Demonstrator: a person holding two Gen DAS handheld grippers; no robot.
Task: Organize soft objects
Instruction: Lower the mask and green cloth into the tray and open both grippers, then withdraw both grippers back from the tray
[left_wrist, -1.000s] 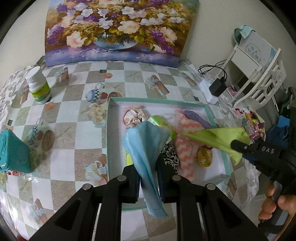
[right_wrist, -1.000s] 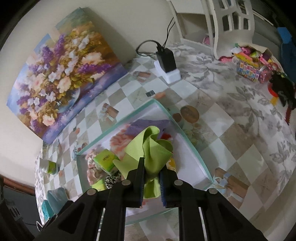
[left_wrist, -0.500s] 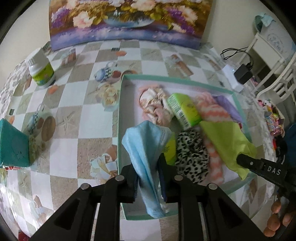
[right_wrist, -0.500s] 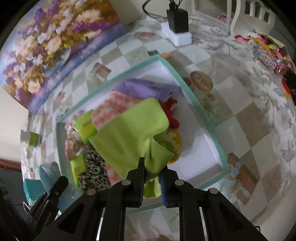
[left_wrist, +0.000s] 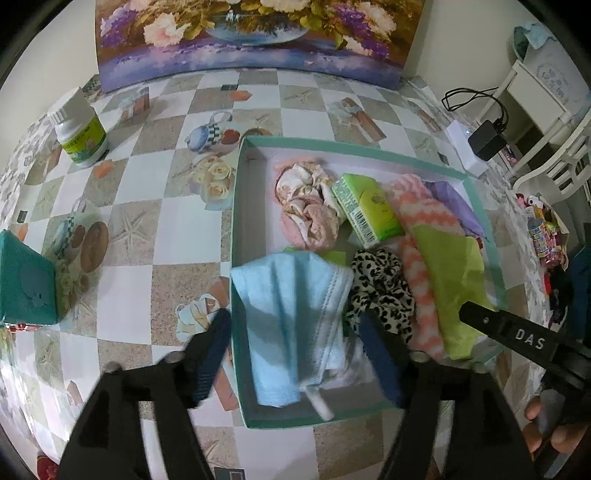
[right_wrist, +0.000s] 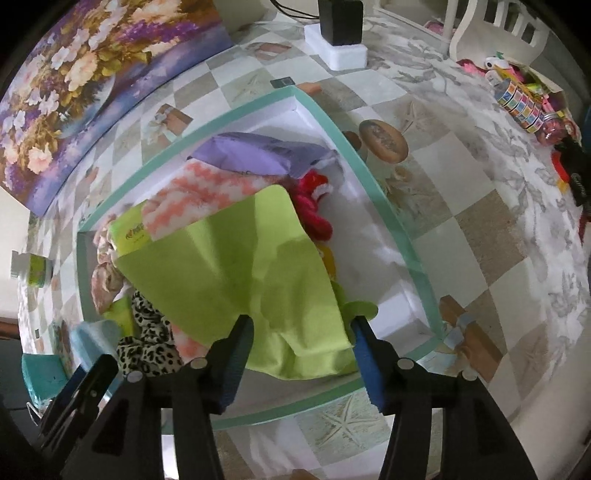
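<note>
Now both grippers hang over the teal-rimmed box (left_wrist: 236, 206) with jaws spread wide, gripping nothing. Left gripper (left_wrist: 295, 332) straddles the light blue cloth (left_wrist: 284, 306), which lies in the box's near corner beside the leopard-print scrunchie (left_wrist: 380, 291). Right gripper (right_wrist: 301, 334) frames the lime green cloth (right_wrist: 240, 266), draped inside the box over the coral zigzag fabric (right_wrist: 207, 194).
</note>
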